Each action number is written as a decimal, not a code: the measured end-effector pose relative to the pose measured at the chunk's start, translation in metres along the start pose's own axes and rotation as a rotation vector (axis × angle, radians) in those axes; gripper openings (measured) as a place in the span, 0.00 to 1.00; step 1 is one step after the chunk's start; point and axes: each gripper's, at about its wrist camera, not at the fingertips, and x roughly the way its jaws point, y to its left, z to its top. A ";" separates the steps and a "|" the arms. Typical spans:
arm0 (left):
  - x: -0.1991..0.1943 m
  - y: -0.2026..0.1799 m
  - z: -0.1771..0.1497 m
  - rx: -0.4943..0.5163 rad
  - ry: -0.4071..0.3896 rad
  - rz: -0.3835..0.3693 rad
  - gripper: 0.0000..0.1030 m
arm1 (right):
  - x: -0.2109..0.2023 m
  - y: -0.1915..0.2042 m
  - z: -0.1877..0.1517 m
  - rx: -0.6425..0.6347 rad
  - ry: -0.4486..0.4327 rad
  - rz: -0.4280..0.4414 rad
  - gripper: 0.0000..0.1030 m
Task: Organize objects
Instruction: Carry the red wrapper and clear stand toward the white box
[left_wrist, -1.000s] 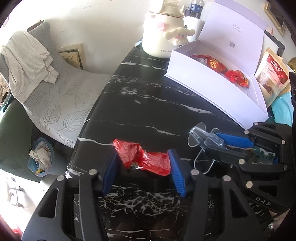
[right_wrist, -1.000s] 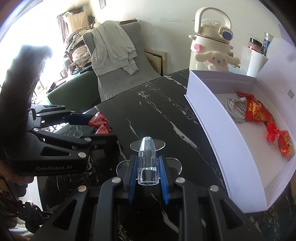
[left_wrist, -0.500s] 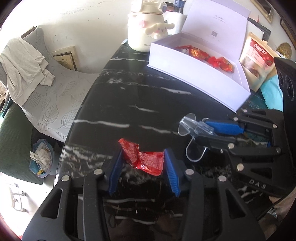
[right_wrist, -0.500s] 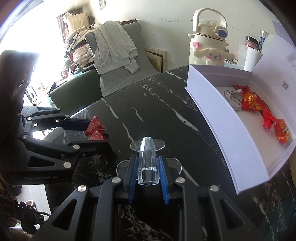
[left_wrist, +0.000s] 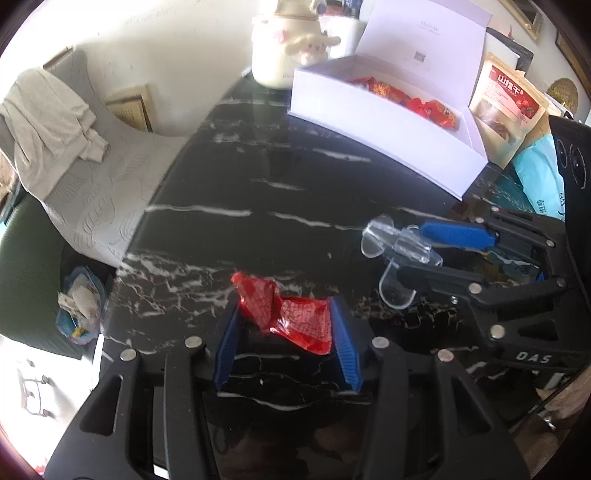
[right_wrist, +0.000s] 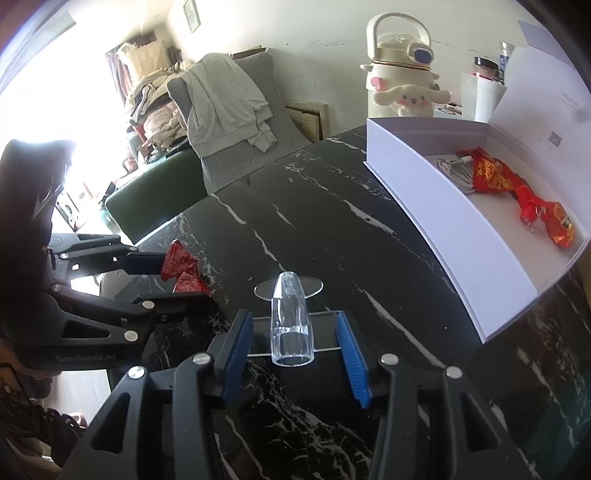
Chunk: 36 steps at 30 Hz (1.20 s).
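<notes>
- Two grippers, two objects, both short of the box (right_wrist: 443, 221).
- Your left gripper (left_wrist: 287, 339) has its pads part closed on the red wrapper (left_wrist: 295, 317), one pad on each end. The wrapper is over the near edge of the table (right_wrist: 332, 229), well apart from the box.
- Your right gripper (right_wrist: 295, 349) has its pads wide apart around the clear piece (right_wrist: 290, 325). They do not touch the tube; the flat plate seems to reach both pads. Whether it is clamped or only resting there, I cannot tell.
- Risk 1: the clear piece slips or tips out. Cause: hard, smooth plastic caught only by thin plate edges, if at all. Confirm the hold before you carry it.
- Risk 2: the wrapper folds and slides out. Cause: soft foil, gripped end to end, little stiffness.
- Risk 3: the grippers collide. Cause: they sit near each other and both likely head right, to the box. Move one at a time.
- Risk 4: you catch the box's near wall. Cause: a low approach. The wrappers (right_wrist: 498, 181) and cable (right_wrist: 454, 170) inside leave the near end bare.
</notes>
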 end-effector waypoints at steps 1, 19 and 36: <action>0.000 -0.001 0.000 0.006 -0.002 0.005 0.43 | -0.001 -0.001 0.000 0.009 -0.005 0.001 0.49; 0.001 0.000 -0.001 0.004 -0.027 0.019 0.43 | 0.014 0.015 0.000 -0.036 -0.001 -0.046 0.84; 0.000 0.001 -0.002 0.005 -0.026 0.018 0.43 | 0.016 0.023 -0.004 -0.101 0.015 -0.115 0.76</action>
